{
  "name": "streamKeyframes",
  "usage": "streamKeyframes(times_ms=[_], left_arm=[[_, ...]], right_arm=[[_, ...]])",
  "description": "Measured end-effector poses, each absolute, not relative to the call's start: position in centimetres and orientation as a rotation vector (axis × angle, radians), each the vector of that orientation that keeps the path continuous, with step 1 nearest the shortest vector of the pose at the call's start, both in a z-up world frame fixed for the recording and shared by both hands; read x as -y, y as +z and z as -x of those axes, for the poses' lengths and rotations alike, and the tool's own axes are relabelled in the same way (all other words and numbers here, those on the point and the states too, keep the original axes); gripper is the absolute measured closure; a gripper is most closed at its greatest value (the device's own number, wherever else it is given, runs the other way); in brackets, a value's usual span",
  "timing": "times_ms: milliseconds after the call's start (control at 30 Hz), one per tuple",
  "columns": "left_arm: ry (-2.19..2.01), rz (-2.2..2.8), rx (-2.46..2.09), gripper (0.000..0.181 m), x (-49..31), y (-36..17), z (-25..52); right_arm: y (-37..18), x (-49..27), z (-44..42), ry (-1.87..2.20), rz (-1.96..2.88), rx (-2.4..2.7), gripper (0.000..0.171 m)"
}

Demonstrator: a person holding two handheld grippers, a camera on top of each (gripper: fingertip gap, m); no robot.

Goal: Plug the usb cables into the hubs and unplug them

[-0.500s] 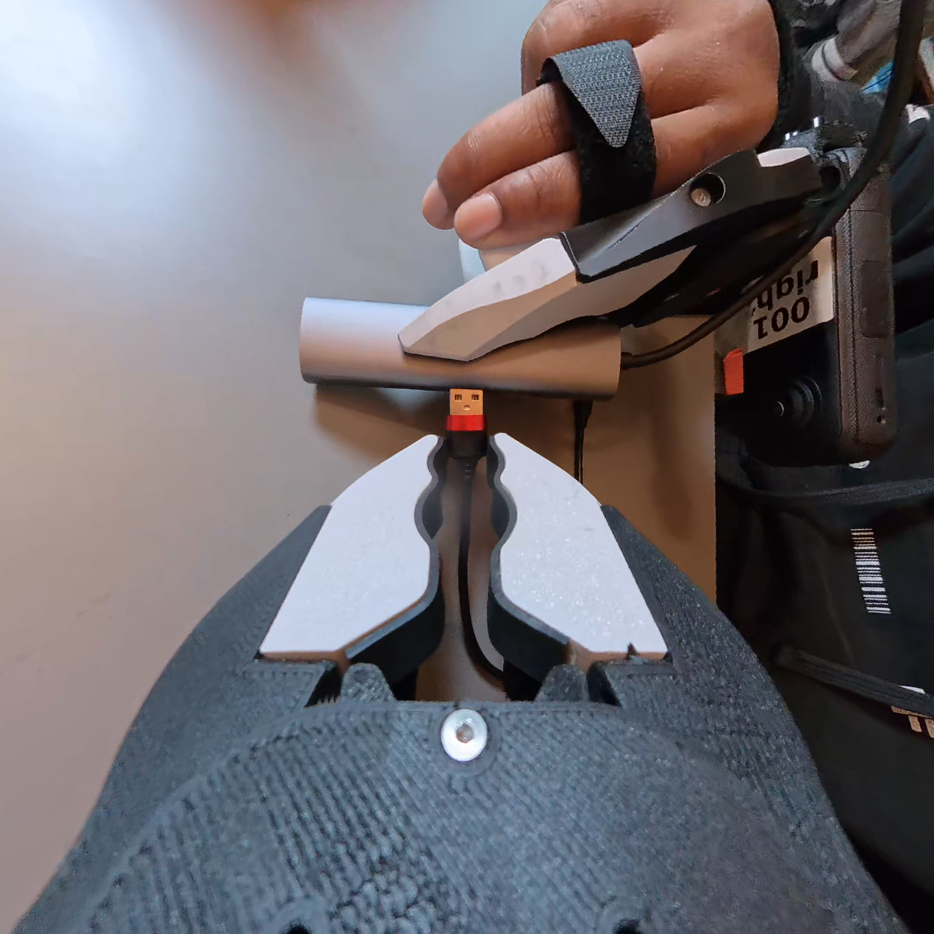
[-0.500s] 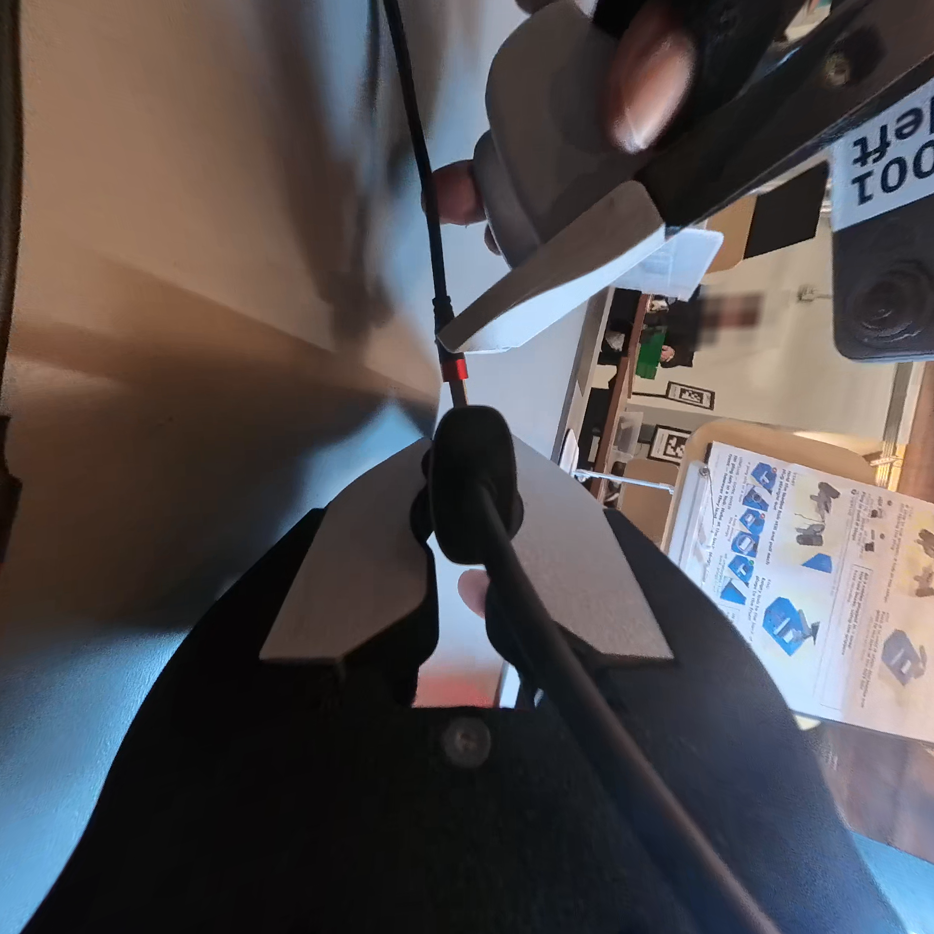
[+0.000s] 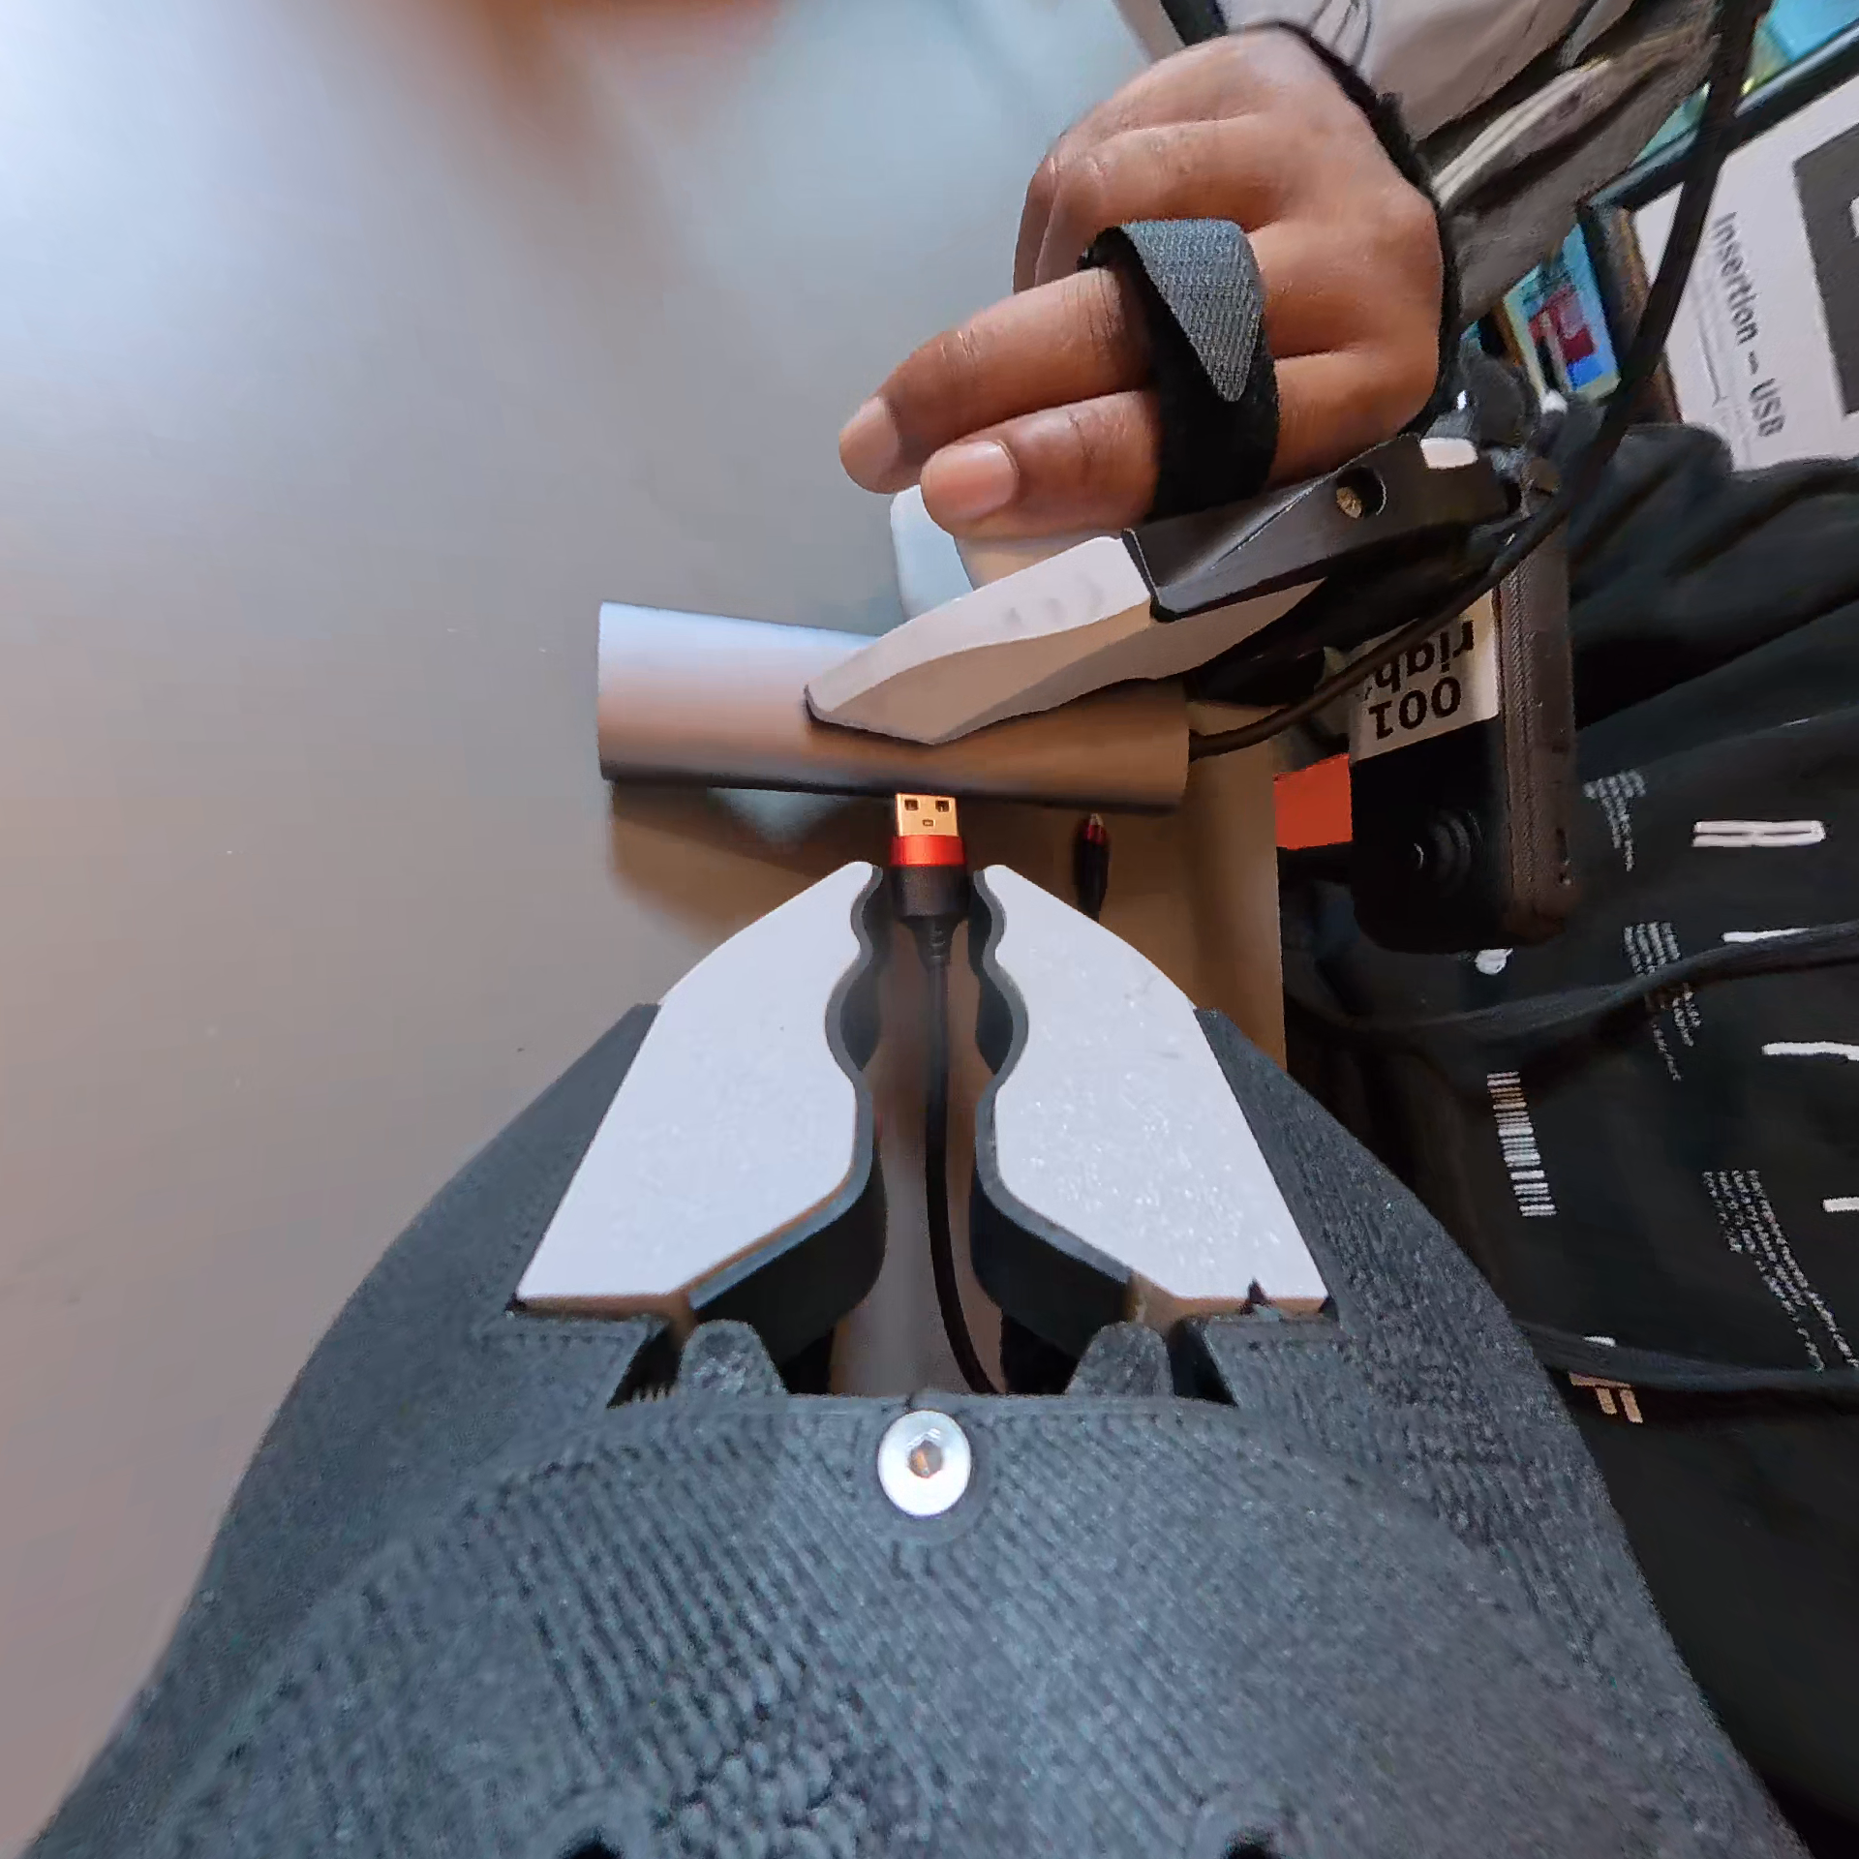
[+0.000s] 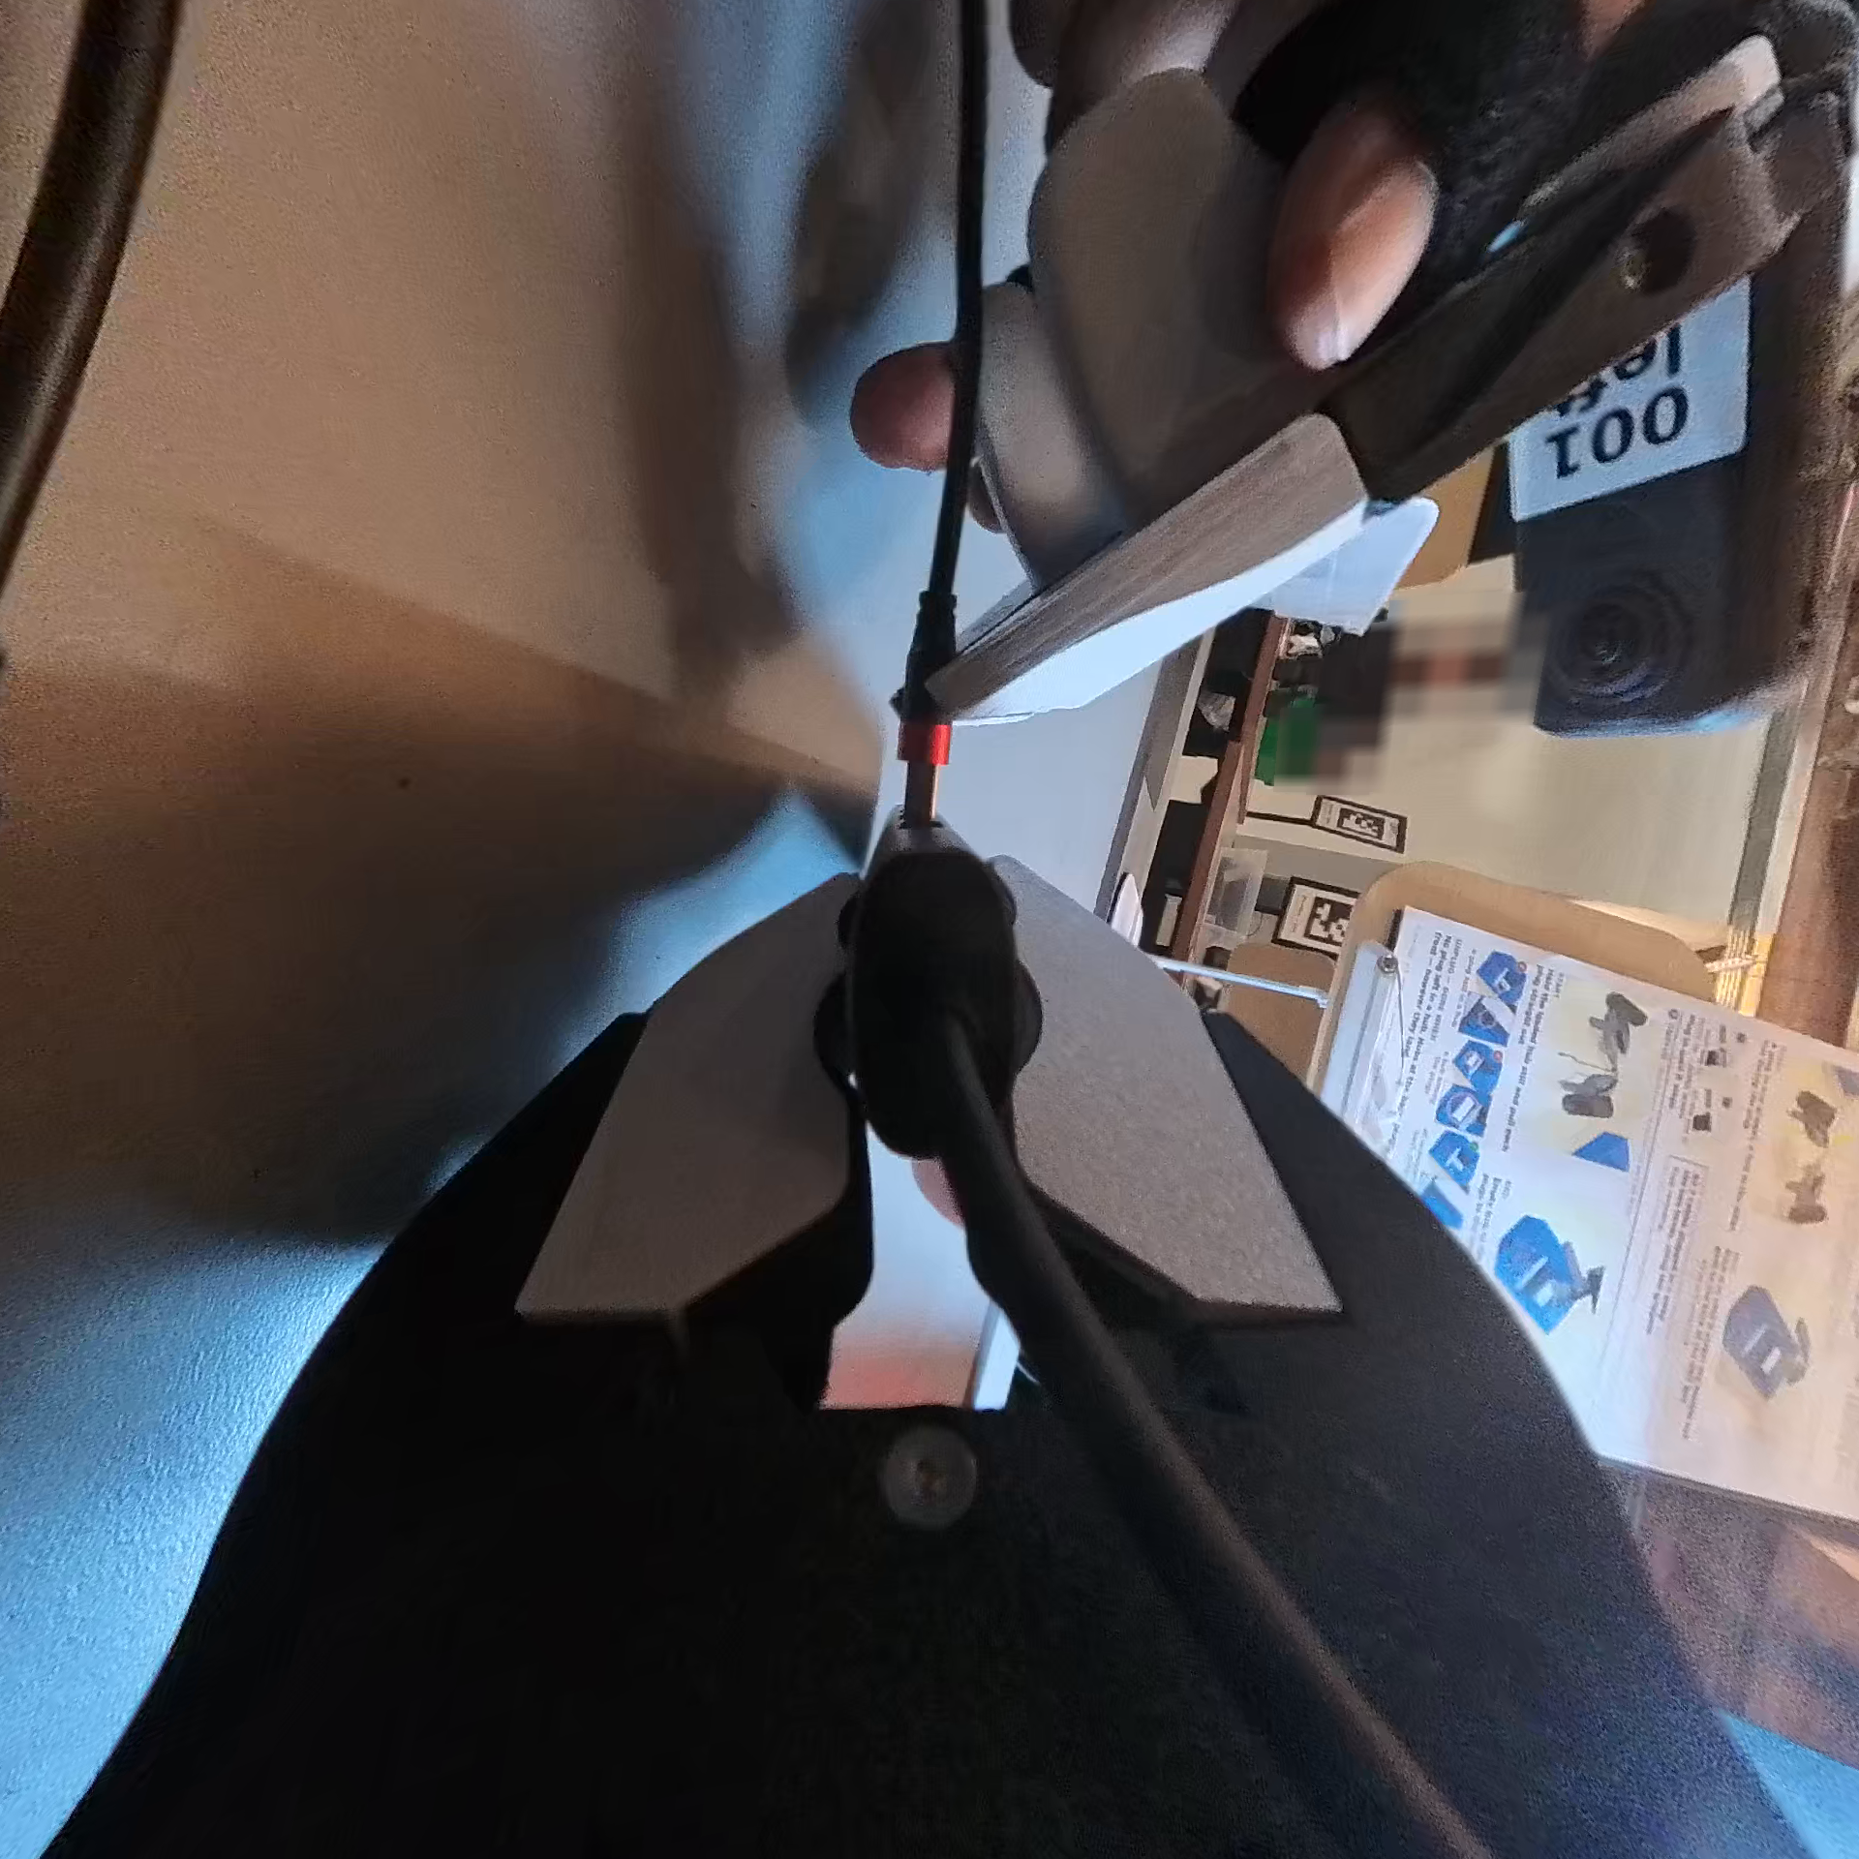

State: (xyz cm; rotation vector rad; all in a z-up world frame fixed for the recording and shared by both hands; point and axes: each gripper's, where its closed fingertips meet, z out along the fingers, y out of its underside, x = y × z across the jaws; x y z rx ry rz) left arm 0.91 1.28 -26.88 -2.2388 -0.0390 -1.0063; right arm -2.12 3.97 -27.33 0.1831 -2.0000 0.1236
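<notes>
My left jaws (image 3: pixel 927 885) pinch the USB cable (image 3: pixel 925 870) behind its red collar (plug tip at the hub's port). My right jaws (image 4: pixel 931 885) clamp the grey hub (image 3: pixel 724 719) above the surface (image 3: pixel 302 604).

Left gripper (image 3: pixel 927 885) jaws clamped, pointing forward; right gripper (image 4: pixel 925 905) jaws clamped, crossing ahead of left.

The plug (image 3: pixel 926 843) sits between the left gripper's (image 3: pixel 925 885) jaws and pokes out in front of them. The hub (image 3: pixel 724 719) lies crosswise just ahead of the plug tip. The right gripper (image 3: pixel 885 704) clamps the hub from the right side.
</notes>
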Motion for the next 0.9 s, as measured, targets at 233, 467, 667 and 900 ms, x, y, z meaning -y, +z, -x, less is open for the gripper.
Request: streamKeyframes(times_ms=[233,467,667,900], left_arm=[[-1.009,2.219,0.082,0.167,-1.6,-26.6,-0.6],[-0.972,2.140,0.078,0.181,-2.3,-25.0,-0.3],[-0.620,2.069,-0.062,0.165,-1.4,-20.6,2.1],[-0.262,2.438,-0.203,0.150,2.1,-26.2,1.0]], right_arm=[[-27.1,-4.1,2.3,0.100,-0.173,1.975,0.154],[-26.5,-2.6,1.9,0.195,-0.163,1.971,0.154],[-23.9,-2.4,2.7,0.275,-0.075,1.901,0.153],[-23.9,-4.2,3.2,0.249,-0.019,1.890,0.153]])
